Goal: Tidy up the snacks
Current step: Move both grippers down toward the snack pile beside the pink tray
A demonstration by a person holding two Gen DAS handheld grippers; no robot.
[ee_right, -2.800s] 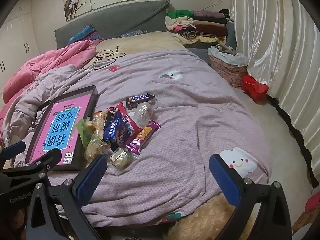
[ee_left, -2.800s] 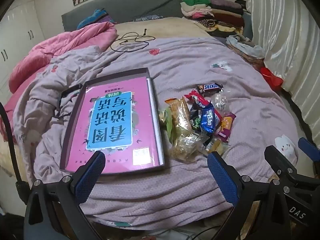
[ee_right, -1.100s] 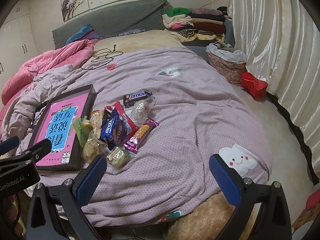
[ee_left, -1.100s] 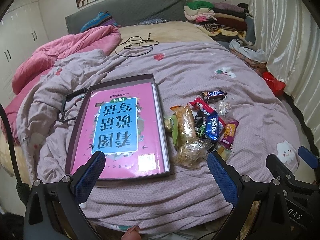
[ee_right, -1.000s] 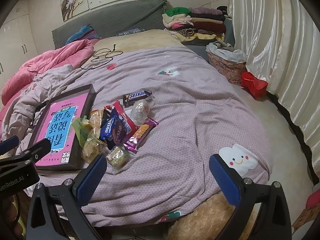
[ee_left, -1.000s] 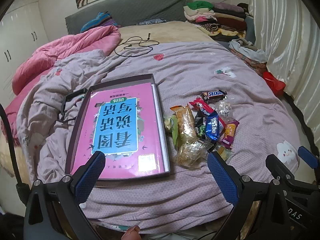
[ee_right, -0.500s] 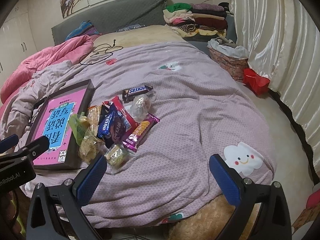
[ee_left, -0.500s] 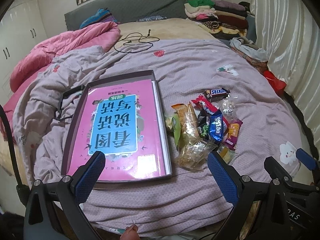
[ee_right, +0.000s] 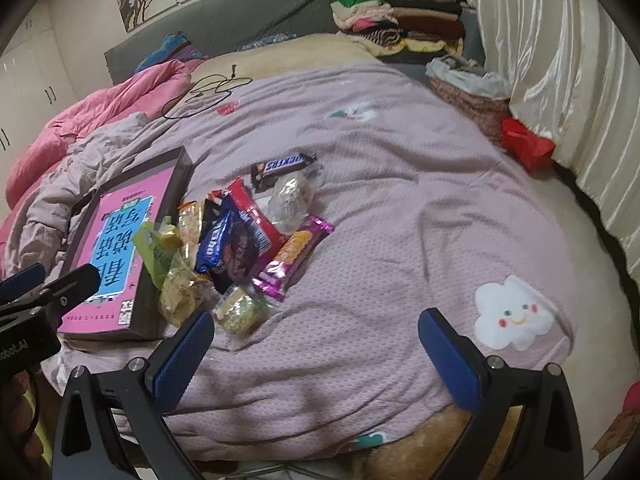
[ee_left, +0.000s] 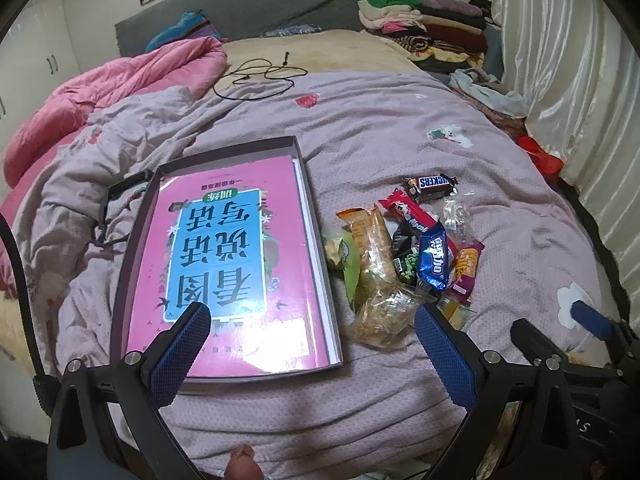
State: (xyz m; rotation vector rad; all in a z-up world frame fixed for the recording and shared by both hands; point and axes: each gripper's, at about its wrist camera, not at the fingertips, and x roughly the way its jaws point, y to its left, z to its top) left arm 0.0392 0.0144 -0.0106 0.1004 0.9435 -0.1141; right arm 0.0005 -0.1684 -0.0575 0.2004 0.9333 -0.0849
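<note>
Both my left gripper (ee_left: 308,344) and right gripper (ee_right: 316,344) hold their jaws apart, empty. The snack pile (ee_right: 244,236) lies on the bed (ee_right: 400,220) beside the box (ee_left: 316,240). Wrappers: light, crinkly, probably slippery; contents crushable. Grip each packet across its middle, gently.

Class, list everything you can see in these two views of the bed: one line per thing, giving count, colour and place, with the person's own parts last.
Tray: one, dark, left on the bedspread.
Pink book: one, pink with a blue panel, inside the tray.
Snickers bar: one, brown, far end of the snack pile.
Oreo pack: one, blue, middle of the pile.
Purple biscuit pack: one, purple and orange, right edge of the pile.
Black cable: one, far on the bed.
Folded clothes: a stack, mixed colours, far right.
Left gripper: blue pads, open, empty.
Right gripper: blue pads, open, empty.
</note>
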